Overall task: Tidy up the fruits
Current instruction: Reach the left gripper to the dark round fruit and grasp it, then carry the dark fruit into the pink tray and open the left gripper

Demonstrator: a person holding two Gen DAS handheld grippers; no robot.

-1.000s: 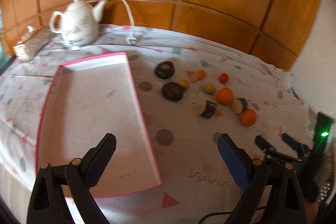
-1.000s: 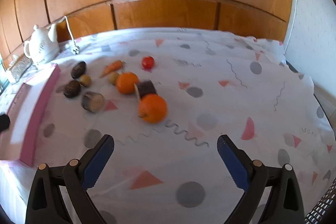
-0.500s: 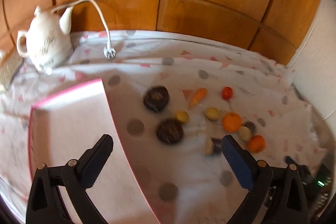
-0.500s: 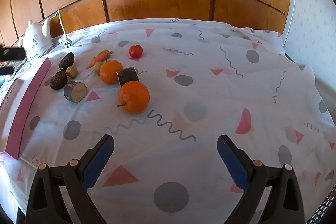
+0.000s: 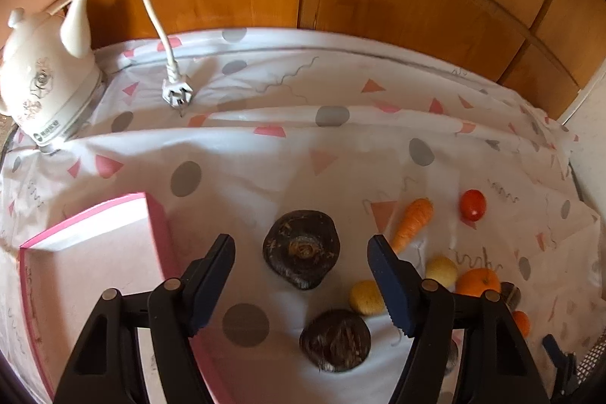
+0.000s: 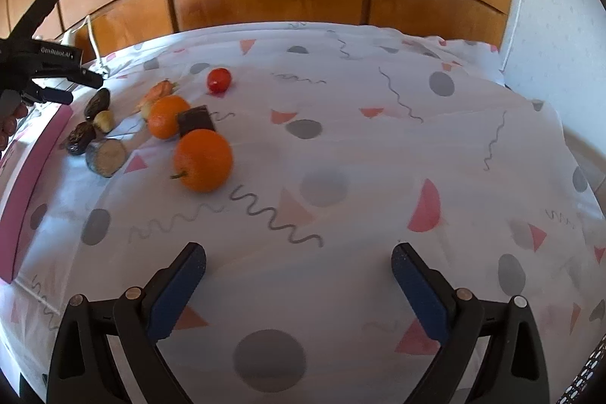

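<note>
White lettering on the left gripper (image 5: 301,254) reads "GenRobot.AI". Its jaws are closing, not touching the dark, wrinkled round fruit (image 5: 301,248) lying between them on the patterned worktop (image 6: 341,146) beside the pink tray (image 5: 94,252). The right gripper (image 6: 299,269) hangs spread wide over bare cloth.

Left tool (image 5: 301,254) closing, empty; right tool (image 6: 299,269) agape.

My left wrist cam looks steeply down, close over the dark round fruit (image 5: 301,254), pink tray (image 5: 91,275) at its left, kettle (image 5: 41,82) far back. My right wrist cam sits farther off, facing the wood panelling across the patterned cloth (image 6: 360,146). Both views share the fruit cluster, tomato (image 5: 472,204) (image 6: 219,80) and tray.
</note>
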